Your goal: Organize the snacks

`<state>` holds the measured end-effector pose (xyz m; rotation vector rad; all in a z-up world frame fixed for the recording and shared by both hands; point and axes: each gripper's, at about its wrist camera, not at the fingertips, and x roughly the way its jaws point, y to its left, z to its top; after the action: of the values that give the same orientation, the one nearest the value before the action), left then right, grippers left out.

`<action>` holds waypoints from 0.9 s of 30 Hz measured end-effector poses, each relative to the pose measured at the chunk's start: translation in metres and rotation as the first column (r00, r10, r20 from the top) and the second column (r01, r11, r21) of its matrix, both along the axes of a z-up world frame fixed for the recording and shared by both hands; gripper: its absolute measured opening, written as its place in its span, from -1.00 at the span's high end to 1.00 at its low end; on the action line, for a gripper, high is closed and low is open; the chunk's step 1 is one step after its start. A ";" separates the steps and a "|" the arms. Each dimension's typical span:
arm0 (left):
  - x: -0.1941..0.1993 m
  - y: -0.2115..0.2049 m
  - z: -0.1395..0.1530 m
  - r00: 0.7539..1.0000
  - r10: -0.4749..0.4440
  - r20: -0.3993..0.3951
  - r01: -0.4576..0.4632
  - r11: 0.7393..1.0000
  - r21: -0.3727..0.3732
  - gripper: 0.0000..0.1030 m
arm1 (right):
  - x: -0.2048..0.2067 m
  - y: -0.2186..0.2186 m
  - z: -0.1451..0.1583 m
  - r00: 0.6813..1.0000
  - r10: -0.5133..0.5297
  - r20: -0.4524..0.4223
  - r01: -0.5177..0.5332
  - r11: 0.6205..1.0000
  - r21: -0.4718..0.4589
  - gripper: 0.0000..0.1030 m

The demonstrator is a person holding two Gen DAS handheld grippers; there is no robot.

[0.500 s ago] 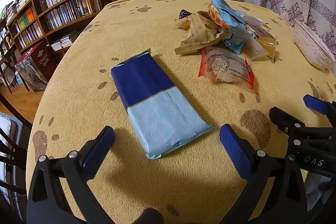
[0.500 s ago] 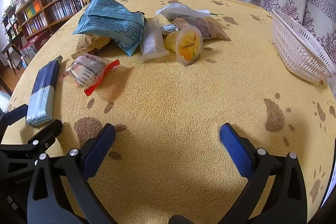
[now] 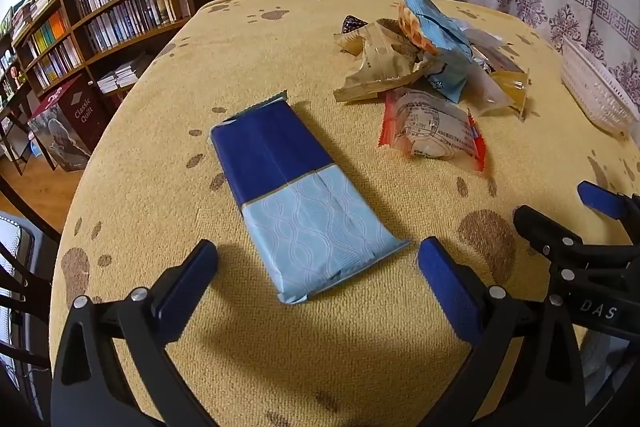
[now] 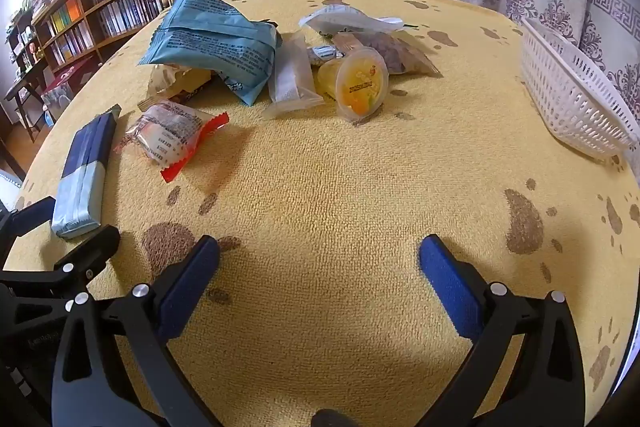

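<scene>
The left gripper point(image 3: 318, 273) is wide open just before the blue packet point(image 3: 296, 195), not touching it. The right gripper point(image 4: 320, 267) is wide open too, holding nothing. The snack pile point(image 4: 256, 67) lies on the yellow tablecloth point(image 4: 360, 187), well apart from the white basket point(image 4: 576, 95).

Bare worktop point(image 4: 320, 187) lies between the snack pile point(image 4: 280, 67) and the white basket point(image 4: 572, 99); a blue wafer pack point(image 3: 296, 195) blocks the left side.
</scene>
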<state>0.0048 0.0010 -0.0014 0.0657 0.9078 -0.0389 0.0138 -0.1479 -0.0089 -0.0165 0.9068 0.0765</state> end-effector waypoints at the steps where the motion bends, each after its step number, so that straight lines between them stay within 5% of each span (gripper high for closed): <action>1: -0.001 0.001 0.000 1.000 0.000 0.000 0.000 1.000 0.000 -0.91 | 0.001 0.002 0.000 1.000 0.000 0.000 0.000 1.000 -0.001 -0.96; 27: 0.000 0.000 0.002 1.000 0.004 -0.003 -0.004 1.000 -0.005 -0.91 | 0.000 0.001 0.001 1.000 0.001 -0.001 -0.001 1.000 0.002 -0.96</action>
<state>0.0048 0.0010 0.0007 0.0589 0.9107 -0.0378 0.0142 -0.1474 -0.0077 -0.0152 0.9082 0.0781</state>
